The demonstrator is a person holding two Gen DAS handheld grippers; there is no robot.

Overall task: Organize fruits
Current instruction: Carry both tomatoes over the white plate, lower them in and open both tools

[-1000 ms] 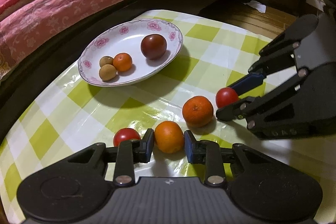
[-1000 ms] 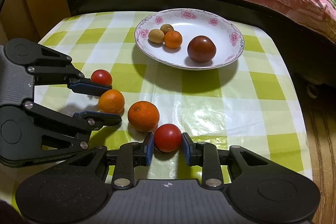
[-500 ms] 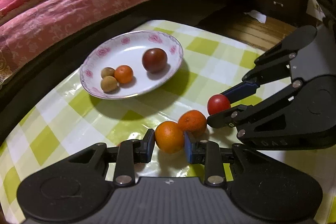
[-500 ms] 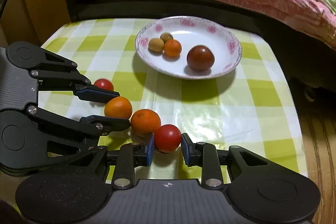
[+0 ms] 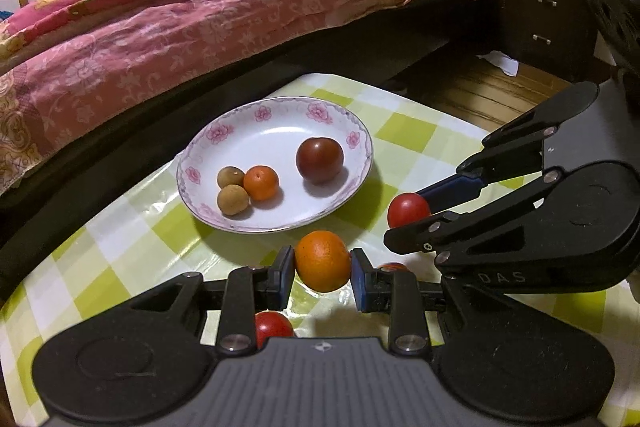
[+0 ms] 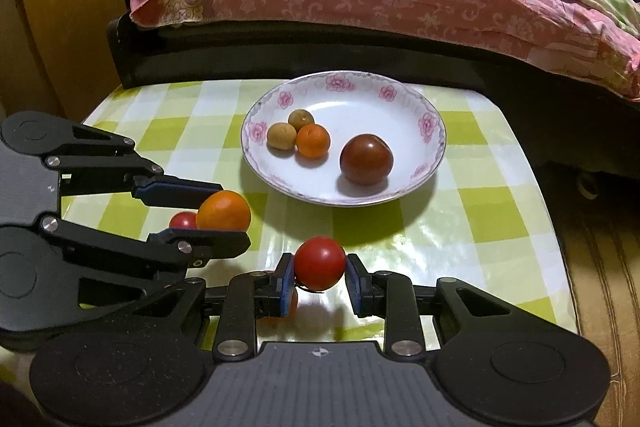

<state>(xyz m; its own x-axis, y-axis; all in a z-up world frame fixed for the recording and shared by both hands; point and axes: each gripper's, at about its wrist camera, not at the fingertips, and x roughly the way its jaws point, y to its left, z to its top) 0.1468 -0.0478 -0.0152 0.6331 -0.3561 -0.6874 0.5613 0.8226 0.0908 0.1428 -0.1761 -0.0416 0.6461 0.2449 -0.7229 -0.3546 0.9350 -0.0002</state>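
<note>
Partway through the sorting, four fruits are already gathered on the flowered plate [image 6: 434, 131]: two small brown fruits [image 6: 280, 135], a small orange [image 6: 313, 141] and a dark red tomato [image 6: 366, 159]. An orange [image 5: 323, 261] is clamped in the left hand-held gripper [image 5: 322, 277] and seems lifted off the checked worktop [image 6: 500, 227], short of the plate. A red tomato [image 6: 319, 262] is gripped by the right hand-held gripper [image 6: 319, 277], also raised and near the plate's front rim. Two fruits are judged left on the worktop: a second red tomato [image 5: 273, 327], seen beneath the left tool, and another orange [image 5: 392, 266], mostly hidden behind its right finger
</note>
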